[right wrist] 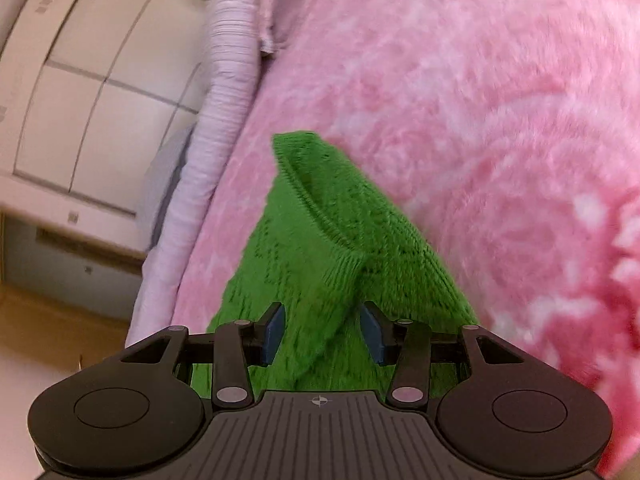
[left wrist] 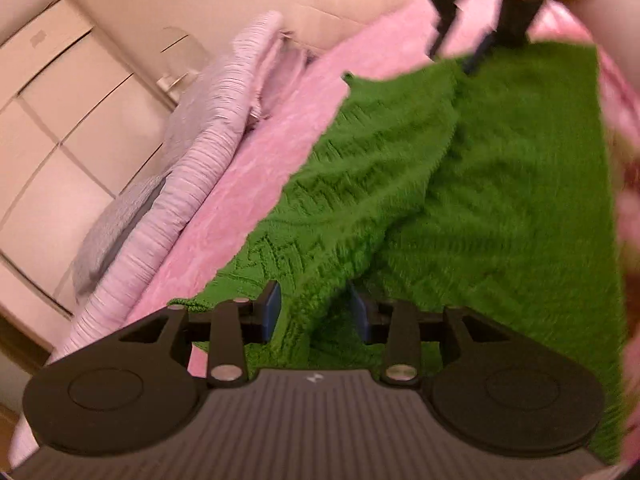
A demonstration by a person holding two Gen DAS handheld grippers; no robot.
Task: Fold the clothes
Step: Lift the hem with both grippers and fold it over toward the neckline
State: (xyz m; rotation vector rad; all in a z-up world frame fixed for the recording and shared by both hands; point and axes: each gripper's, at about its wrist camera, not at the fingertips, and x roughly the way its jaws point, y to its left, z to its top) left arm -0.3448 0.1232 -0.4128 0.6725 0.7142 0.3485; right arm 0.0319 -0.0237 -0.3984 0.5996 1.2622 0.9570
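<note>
Our left gripper (left wrist: 316,310) has its blue-padded fingers (left wrist: 272,310) set apart with a raised fold of the green cable-knit sweater (left wrist: 440,184) bunched between them; the pads sit against the knit on either side, so we read it as pinching the fabric, though the gap is wide. Our right gripper (right wrist: 322,330) shows the same: blue pads (right wrist: 275,332) spread, a thick ridge of the green sweater (right wrist: 320,248) filling the space between them, its ribbed hem or cuff opening upward beyond the fingertips. In the left view the right gripper (left wrist: 460,52) appears at the sweater's far edge, blurred.

The sweater lies spread over the fluffy pink blanket (right wrist: 480,100), which covers the bed. Along the bed's left edge runs a pale lilac ruched quilt border (left wrist: 208,152), with a grey pillow (left wrist: 116,228) beside it. Past that edge stands a white panelled wardrobe (right wrist: 88,80), its doors closed, so we cannot see its contents.
</note>
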